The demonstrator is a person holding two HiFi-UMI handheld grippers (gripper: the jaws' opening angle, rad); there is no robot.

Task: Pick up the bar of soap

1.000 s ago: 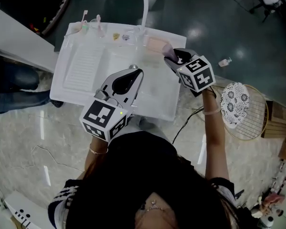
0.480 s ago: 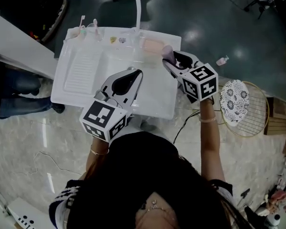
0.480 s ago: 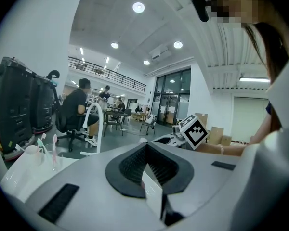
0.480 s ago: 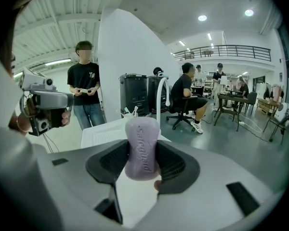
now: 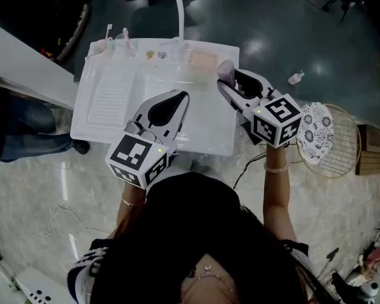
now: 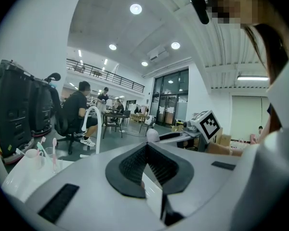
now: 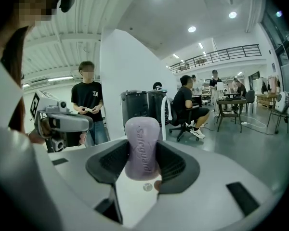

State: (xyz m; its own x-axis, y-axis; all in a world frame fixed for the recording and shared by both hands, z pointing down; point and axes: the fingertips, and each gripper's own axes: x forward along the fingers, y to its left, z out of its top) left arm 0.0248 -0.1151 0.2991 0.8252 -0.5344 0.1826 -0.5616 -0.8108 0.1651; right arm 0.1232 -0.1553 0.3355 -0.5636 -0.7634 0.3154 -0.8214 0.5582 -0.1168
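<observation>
Soap (image 5: 224, 70) stands upright, pinched in the right gripper (image 7: 143, 163) and held clear above the sink (image 5: 107, 100), so pickup looks basically done, while the left gripper (image 6: 145, 148) hovers empty, jaws pressed together, probably just not needed.

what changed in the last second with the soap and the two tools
The right tool, shut on the purple bar of soap throughout, drew back from the rear of the sink toward the person and a little to the right, carrying the soap along. The left tool stayed shut and empty over the sink.
</observation>
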